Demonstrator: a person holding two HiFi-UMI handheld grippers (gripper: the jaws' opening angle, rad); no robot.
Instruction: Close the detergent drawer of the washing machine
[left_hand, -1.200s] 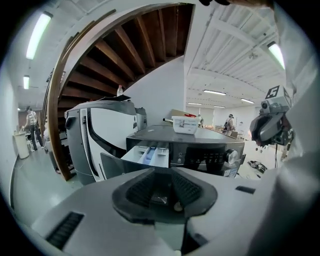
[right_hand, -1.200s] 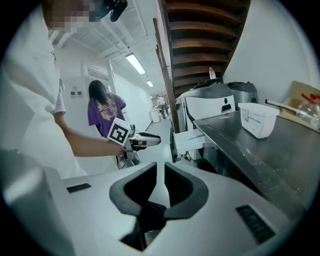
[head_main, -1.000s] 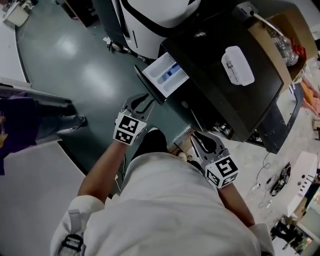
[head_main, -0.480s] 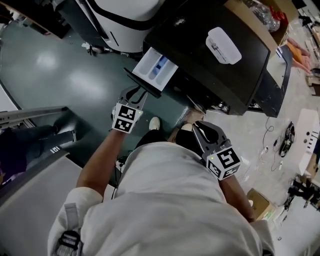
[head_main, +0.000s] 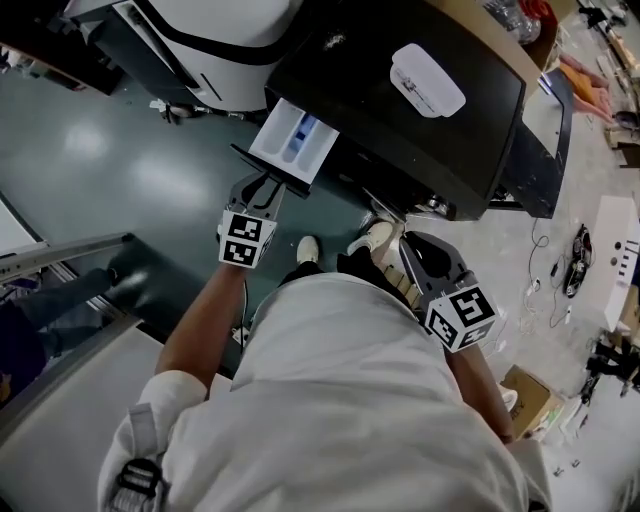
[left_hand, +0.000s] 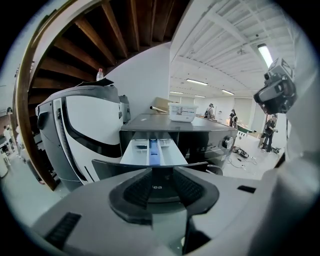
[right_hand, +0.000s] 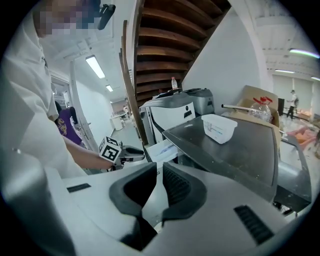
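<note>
One washing machine (head_main: 400, 140) in frame, dark top, and one detergent drawer (head_main: 290, 138), pulled right out of the machine's upper front corner. The drawer lies level, its long axis running straight out from the machine's face toward the person. Its dark front panel (left_hand: 107, 169) is at the far end from the machine. Inside it, one blue strip (left_hand: 153, 150) runs lengthwise between pale compartments.

Two grippers. The left gripper (head_main: 265, 185) sits right at the drawer's outer end, pointing along the drawer toward the machine. Its fingers (left_hand: 134, 189) are spread wide and opening, with the front panel showing in the gap and the pads not pressing on it. The right gripper (head_main: 408, 243) hangs off the machine's front, well to the side of the drawer. Its fingers (right_hand: 176, 187) are drawn together to a thin slit, holding nothing.

On top of the machine there is one white lidded tub (head_main: 427, 80). Behind the machine stands one cardboard box (right_hand: 257, 97). Next to the machine on the drawer side stands one white-and-black appliance (head_main: 220, 25). Down on the floor (head_main: 130, 150) in front of the machine are two shoes, one (head_main: 309, 248) and two (head_main: 372, 237).
</note>
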